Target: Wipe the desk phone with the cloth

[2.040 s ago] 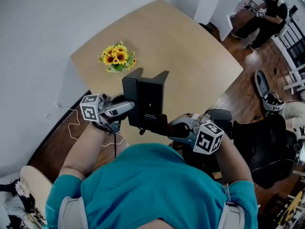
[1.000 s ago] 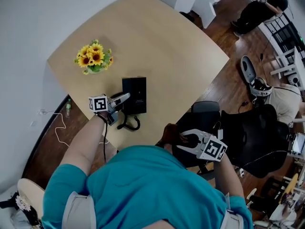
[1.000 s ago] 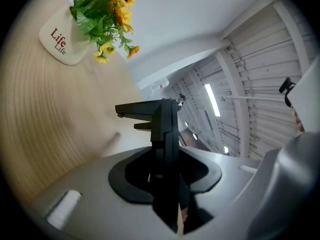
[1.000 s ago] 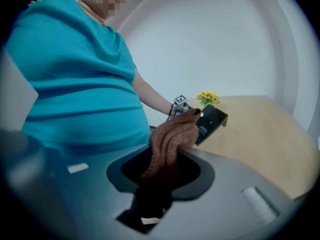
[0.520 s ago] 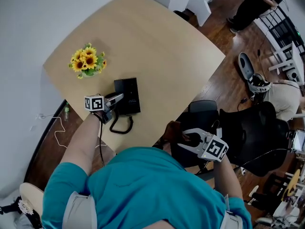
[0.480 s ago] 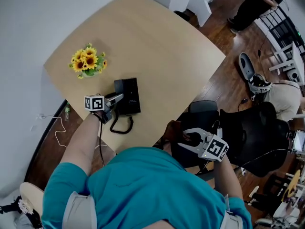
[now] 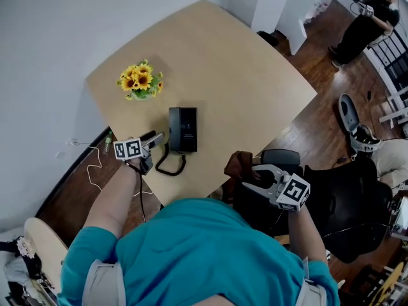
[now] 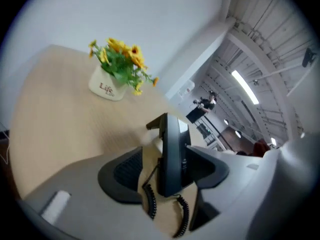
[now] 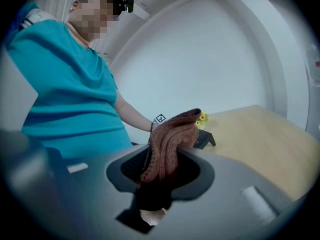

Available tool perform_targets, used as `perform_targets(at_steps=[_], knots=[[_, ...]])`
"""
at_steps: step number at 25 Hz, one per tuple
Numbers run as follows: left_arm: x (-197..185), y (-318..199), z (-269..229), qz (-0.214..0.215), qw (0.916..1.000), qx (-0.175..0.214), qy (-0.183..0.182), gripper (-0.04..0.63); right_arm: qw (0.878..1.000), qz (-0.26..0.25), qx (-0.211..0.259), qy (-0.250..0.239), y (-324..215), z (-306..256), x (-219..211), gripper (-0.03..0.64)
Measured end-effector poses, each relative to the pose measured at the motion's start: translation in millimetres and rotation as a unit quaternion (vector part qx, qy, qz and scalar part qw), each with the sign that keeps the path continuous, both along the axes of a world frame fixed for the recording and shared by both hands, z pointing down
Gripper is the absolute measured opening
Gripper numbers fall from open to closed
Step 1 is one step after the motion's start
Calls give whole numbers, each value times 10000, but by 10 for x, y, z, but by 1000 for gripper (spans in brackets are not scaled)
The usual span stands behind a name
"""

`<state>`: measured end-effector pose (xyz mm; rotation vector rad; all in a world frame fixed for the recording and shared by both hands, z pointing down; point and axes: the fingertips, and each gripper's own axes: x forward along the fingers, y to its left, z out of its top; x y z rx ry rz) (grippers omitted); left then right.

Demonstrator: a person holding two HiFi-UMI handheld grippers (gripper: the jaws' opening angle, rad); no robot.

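**Cloth held away from the phone; wiping not in contact**

The desk phone (image 7: 183,129) lies flat on the surface (image 7: 248,75). Just beside the phone, the left hand-held gripper (image 7: 155,138) has just been opening its jaws, and nothing is pressed between them. Well apart from the phone, the brown cloth (image 7: 237,164) is clamped in the right hand-held gripper (image 7: 248,178). Wiping is judged either finished or paused.

Only the left gripper view shows the phone's coiled cord close up. The clamped cloth is shown plainly only in the right gripper view.

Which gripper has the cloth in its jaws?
The right gripper, shut on the brown cloth. The left gripper has just been opening its jaws, with the desk phone in the gap, not gripped.
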<state>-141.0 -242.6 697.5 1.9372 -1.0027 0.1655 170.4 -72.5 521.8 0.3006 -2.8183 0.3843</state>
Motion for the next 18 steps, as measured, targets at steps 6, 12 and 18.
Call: perform_targets(at_steps=[6,12,18], knots=[[-351,693,-1092,-440,9850,1309,1035,185,9993,122,115,-344,-65,-292,-254,117],[-690,1705,-1895,145,9598,2383,1475,96,9971,288,63,-700,436,-689,-1009,117],[-1391,2815,-2038,348,9537,2677,1323,5,9983,193,170,-528,1147,-881,-1862,118]])
